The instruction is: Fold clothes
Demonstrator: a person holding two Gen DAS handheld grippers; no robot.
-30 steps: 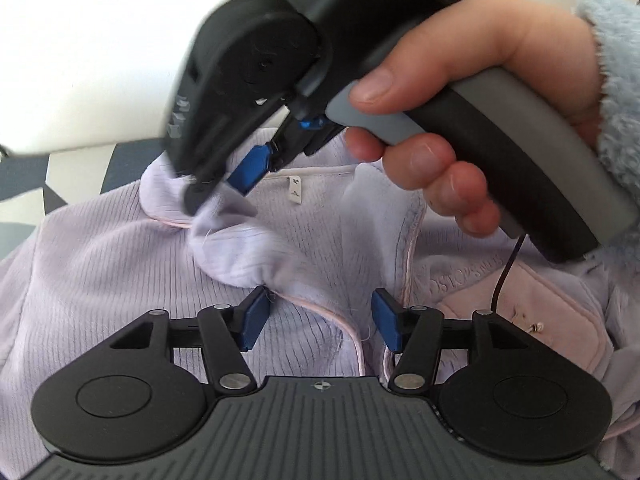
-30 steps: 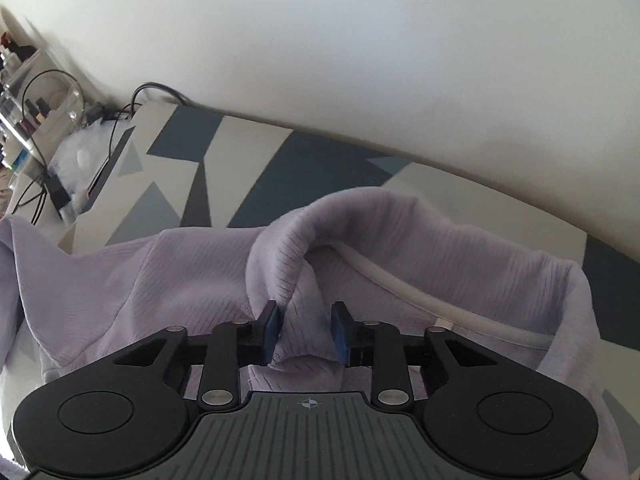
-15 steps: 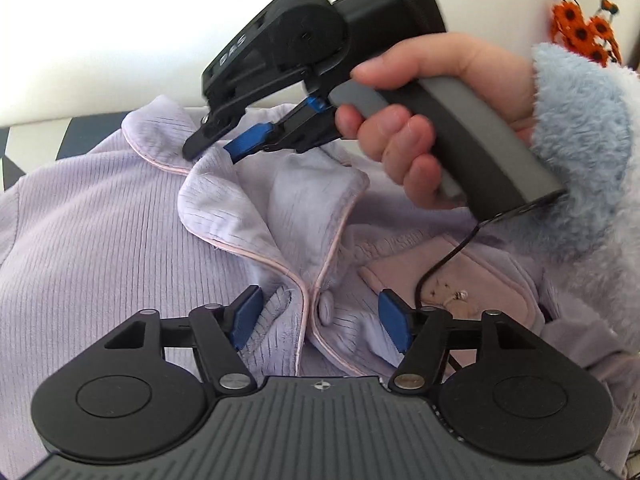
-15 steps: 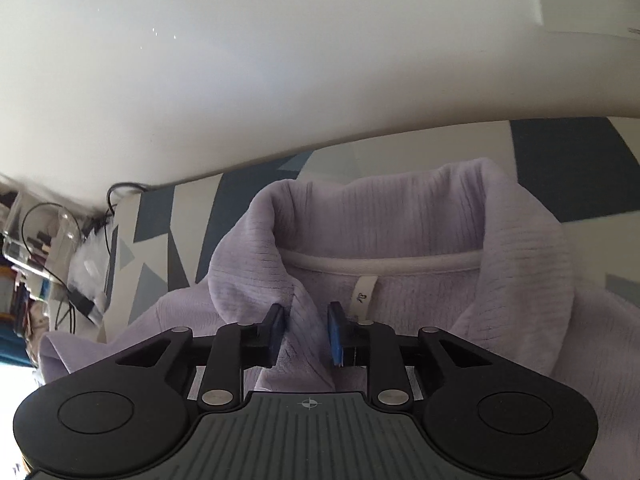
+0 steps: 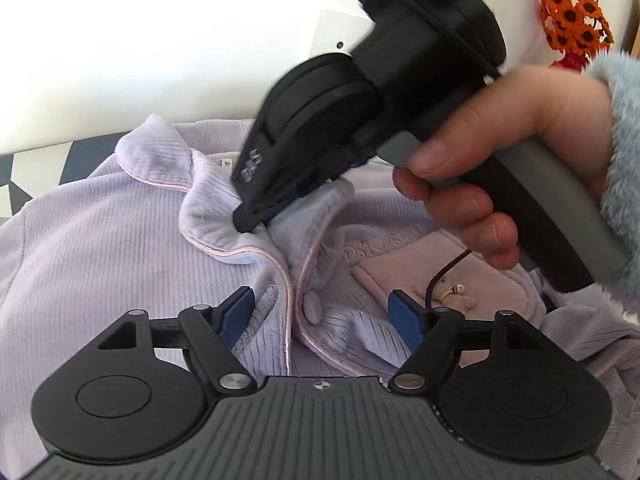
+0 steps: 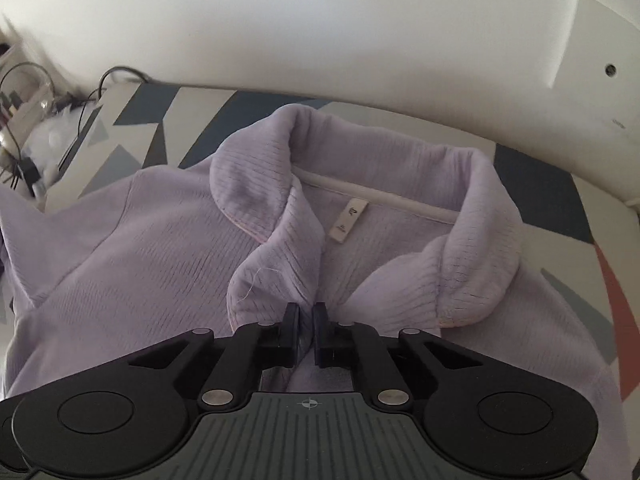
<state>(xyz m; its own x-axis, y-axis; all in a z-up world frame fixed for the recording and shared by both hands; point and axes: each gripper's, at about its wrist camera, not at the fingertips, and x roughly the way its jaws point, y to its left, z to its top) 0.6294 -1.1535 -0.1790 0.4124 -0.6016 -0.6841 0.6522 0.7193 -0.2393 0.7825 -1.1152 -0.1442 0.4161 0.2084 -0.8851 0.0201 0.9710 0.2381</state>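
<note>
While the lilac shirt (image 5: 100, 264) lies flat, the right gripper (image 6: 306, 328) pinches its collar (image 6: 280, 264).
The left gripper (image 5: 324, 312) is spread wide just above the button (image 5: 312, 308), holding nothing; ahead of it the right hand (image 5: 516, 152) grips its handle, beyond the shirt a patterned cloth (image 6: 168, 120).

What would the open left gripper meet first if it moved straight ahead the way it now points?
Most likely the lilac pyjama top itself: the left gripper straddles its buttoned front around the button. Further along sits the right gripper, shut on the collar. Depth is unclear.
</note>
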